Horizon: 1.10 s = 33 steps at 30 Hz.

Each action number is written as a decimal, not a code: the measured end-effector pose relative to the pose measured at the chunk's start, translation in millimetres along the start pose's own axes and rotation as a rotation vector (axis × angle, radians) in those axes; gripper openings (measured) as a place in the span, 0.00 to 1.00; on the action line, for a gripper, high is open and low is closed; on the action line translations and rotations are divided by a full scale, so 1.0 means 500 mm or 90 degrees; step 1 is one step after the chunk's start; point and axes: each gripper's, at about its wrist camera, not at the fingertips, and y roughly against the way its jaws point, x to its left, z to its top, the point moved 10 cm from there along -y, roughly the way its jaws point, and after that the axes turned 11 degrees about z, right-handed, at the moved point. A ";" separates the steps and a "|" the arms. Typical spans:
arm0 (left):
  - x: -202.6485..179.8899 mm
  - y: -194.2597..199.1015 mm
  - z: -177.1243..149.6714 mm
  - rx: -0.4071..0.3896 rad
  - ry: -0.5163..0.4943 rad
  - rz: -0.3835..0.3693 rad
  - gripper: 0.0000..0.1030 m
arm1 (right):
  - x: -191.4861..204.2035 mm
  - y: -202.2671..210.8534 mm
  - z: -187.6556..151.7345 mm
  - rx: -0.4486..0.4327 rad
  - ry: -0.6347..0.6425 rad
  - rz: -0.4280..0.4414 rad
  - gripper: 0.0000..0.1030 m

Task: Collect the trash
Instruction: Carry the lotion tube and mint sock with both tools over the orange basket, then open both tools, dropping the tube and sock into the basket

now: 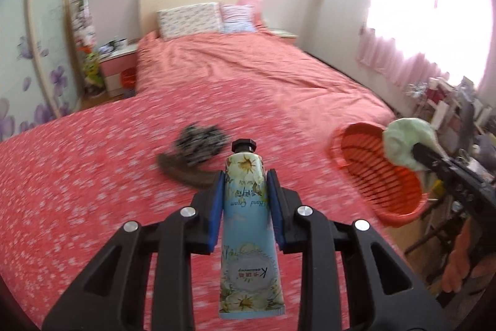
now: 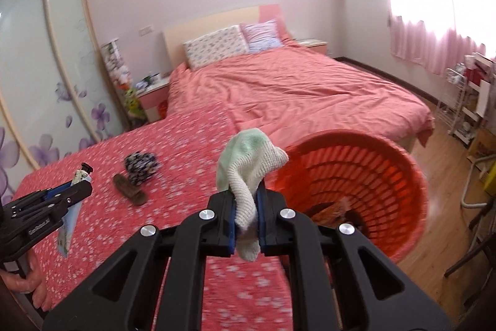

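Trash is in both our grippers: the left gripper (image 1: 246, 191) is clamped on a hand cream tube (image 1: 246, 225), the right gripper (image 2: 246, 207) is pinched nearly closed on a green and cream sock (image 2: 251, 166). Both are above the red flowered cloth (image 2: 173, 151). At the cloth's right edge the orange basket (image 2: 400, 176) lies tilted, its mouth toward us. On the tube we read "Hand Cream" and a "K".

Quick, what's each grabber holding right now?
Left gripper: closed on the hand cream tube.
Right gripper: closed on the green-and-cream sock.
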 end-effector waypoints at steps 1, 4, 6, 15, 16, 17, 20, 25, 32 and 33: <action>-0.036 0.002 0.010 -0.004 -0.008 -0.018 0.27 | -0.023 0.008 0.004 -0.005 -0.008 -0.009 0.10; -0.116 -0.001 0.023 -0.012 -0.028 -0.051 0.27 | -0.073 0.018 0.012 -0.013 -0.029 -0.026 0.10; -0.172 -0.005 0.031 -0.016 -0.043 -0.075 0.27 | -0.103 0.020 0.018 -0.017 -0.041 -0.035 0.10; -0.380 -0.047 0.044 -0.008 -0.099 -0.168 0.27 | -0.226 0.006 0.026 -0.028 -0.111 -0.049 0.10; -0.404 -0.058 0.043 -0.003 -0.106 -0.178 0.27 | -0.236 0.004 0.027 -0.028 -0.118 -0.050 0.10; -0.418 -0.068 0.044 0.000 -0.109 -0.182 0.27 | -0.249 0.000 0.027 -0.028 -0.129 -0.050 0.10; -0.459 -0.099 0.035 0.018 -0.119 -0.195 0.27 | -0.278 -0.008 0.024 -0.025 -0.154 -0.043 0.13; -0.471 -0.152 0.019 0.040 -0.109 -0.176 0.50 | -0.305 -0.037 0.003 -0.004 -0.179 -0.046 0.38; -0.389 -0.178 0.002 0.039 -0.100 -0.099 0.72 | -0.305 -0.037 -0.030 0.012 -0.157 -0.078 0.63; -0.372 -0.176 -0.002 0.033 -0.099 -0.083 0.75 | -0.297 -0.036 -0.035 0.015 -0.146 -0.083 0.66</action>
